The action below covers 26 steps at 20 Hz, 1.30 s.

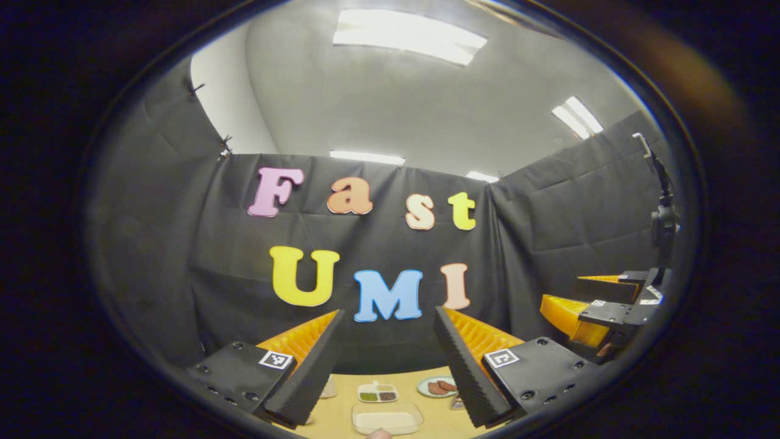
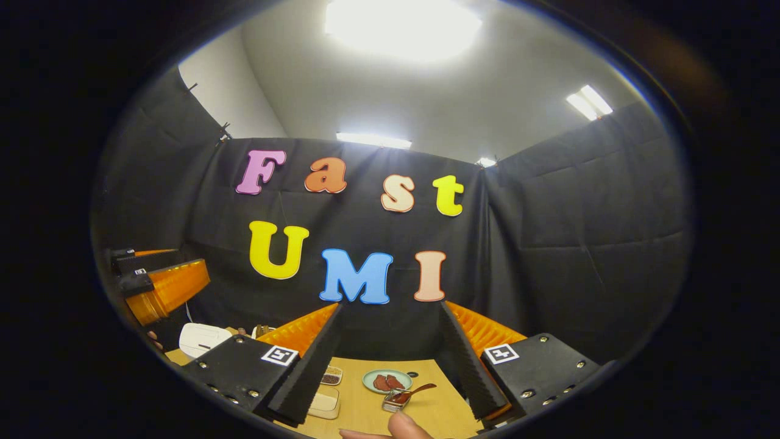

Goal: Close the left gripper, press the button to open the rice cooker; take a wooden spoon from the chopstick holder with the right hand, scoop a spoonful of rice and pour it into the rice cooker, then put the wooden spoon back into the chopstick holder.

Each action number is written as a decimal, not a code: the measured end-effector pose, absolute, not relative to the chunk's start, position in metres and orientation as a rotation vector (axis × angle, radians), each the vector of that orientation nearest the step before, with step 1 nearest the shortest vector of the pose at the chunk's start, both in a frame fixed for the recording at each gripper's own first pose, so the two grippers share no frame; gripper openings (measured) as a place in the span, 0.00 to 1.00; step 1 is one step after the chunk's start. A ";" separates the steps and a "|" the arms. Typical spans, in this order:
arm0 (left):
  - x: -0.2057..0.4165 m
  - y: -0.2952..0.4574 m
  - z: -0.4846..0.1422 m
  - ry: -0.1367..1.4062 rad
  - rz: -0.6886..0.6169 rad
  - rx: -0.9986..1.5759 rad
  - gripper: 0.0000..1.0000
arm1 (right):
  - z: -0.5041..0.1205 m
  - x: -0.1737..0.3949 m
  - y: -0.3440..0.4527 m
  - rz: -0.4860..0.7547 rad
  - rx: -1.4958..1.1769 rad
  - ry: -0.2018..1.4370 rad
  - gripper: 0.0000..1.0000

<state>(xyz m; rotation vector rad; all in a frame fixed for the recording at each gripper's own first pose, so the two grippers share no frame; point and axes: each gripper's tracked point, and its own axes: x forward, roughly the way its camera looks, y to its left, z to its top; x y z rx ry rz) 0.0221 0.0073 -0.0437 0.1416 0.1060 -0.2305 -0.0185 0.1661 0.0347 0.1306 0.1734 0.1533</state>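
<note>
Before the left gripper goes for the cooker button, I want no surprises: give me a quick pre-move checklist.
1. Left gripper shut for pressing: not ok, jaws stand open.
2. Left gripper free of load: ok.
3. Right gripper open and free for the spoon: ok.
4. Rice cooker found: ok, white, on the table, lid appears down.
5. Button located: cannot tell.
6. Chopstick holder located: cannot tell.
</note>
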 end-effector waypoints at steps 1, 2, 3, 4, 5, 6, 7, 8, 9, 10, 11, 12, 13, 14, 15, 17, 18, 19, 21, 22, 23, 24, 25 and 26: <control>0.022 0.016 -0.046 0.110 -0.209 0.144 0.94 | 0.033 -0.015 0.171 0.165 0.148 0.182 0.95; 0.024 0.022 -0.046 0.115 -0.195 0.142 0.94 | 0.032 -0.013 0.174 0.172 0.162 0.187 0.95; 0.024 0.026 -0.047 0.118 -0.181 0.145 0.93 | 0.031 -0.009 0.175 0.178 0.166 0.188 0.95; 0.025 0.032 -0.045 0.115 -0.169 0.150 0.93 | 0.031 -0.007 0.177 0.182 0.163 0.186 0.95; 0.026 0.036 -0.044 0.111 -0.160 0.157 0.96 | 0.030 -0.005 0.179 0.187 0.157 0.183 0.95; 0.028 0.040 -0.043 0.109 -0.152 0.165 0.96 | 0.030 -0.003 0.181 0.192 0.151 0.179 0.95; 0.029 0.043 -0.045 0.109 -0.145 0.170 0.93 | 0.028 -0.002 0.184 0.195 0.150 0.179 0.95; 0.029 0.045 -0.046 0.113 -0.140 0.172 0.94 | 0.027 0.000 0.187 0.201 0.155 0.182 0.95; 0.030 0.046 -0.049 0.117 -0.138 0.173 0.94 | 0.026 0.001 0.190 0.206 0.161 0.186 0.95; 0.031 0.047 -0.050 0.119 -0.135 0.177 0.97 | 0.025 0.002 0.192 0.211 0.162 0.187 0.95; 0.033 0.048 -0.050 0.116 -0.128 0.183 1.00 | 0.024 0.002 0.192 0.214 0.158 0.185 0.95; 0.035 0.050 -0.049 0.112 -0.121 0.187 0.97 | 0.023 0.004 0.192 0.215 0.149 0.186 0.95; 0.036 0.052 -0.052 0.117 -0.117 0.189 0.94 | 0.021 0.005 0.191 0.214 0.141 0.186 0.95; 0.035 0.054 -0.056 0.123 -0.114 0.188 0.94 | 0.020 0.007 0.191 0.213 0.142 0.186 0.95; 0.036 0.055 -0.057 0.124 -0.110 0.190 0.94 | 0.019 0.006 0.194 0.218 0.150 0.188 0.95; 0.039 0.062 -0.059 0.124 -0.084 0.200 1.00 | 0.017 0.008 0.196 0.227 0.162 0.186 0.95; 0.040 0.064 -0.062 0.131 -0.076 0.200 0.97 | 0.016 0.009 0.194 0.225 0.163 0.184 0.95; 0.038 0.066 -0.060 0.120 -0.061 0.203 0.94 | 0.014 0.011 0.193 0.224 0.162 0.178 0.95; 0.040 0.072 -0.051 0.090 -0.028 0.210 0.94 | 0.014 0.016 0.187 0.206 0.167 0.165 0.95; 0.037 0.075 -0.052 0.083 -0.017 0.215 0.93 | 0.014 0.020 0.186 0.202 0.179 0.162 0.95; 0.034 0.079 -0.050 0.080 -0.001 0.225 0.94 | 0.013 0.021 0.191 0.213 0.191 0.166 0.95; 0.034 0.085 -0.048 0.076 0.017 0.237 0.96 | 0.012 0.024 0.196 0.231 0.196 0.171 0.96; 0.031 0.091 -0.045 0.074 0.036 0.249 1.00 | 0.012 0.027 0.198 0.238 0.195 0.170 0.95; 0.029 0.097 -0.043 0.072 0.050 0.254 0.96 | 0.011 0.030 0.198 0.241 0.188 0.171 0.95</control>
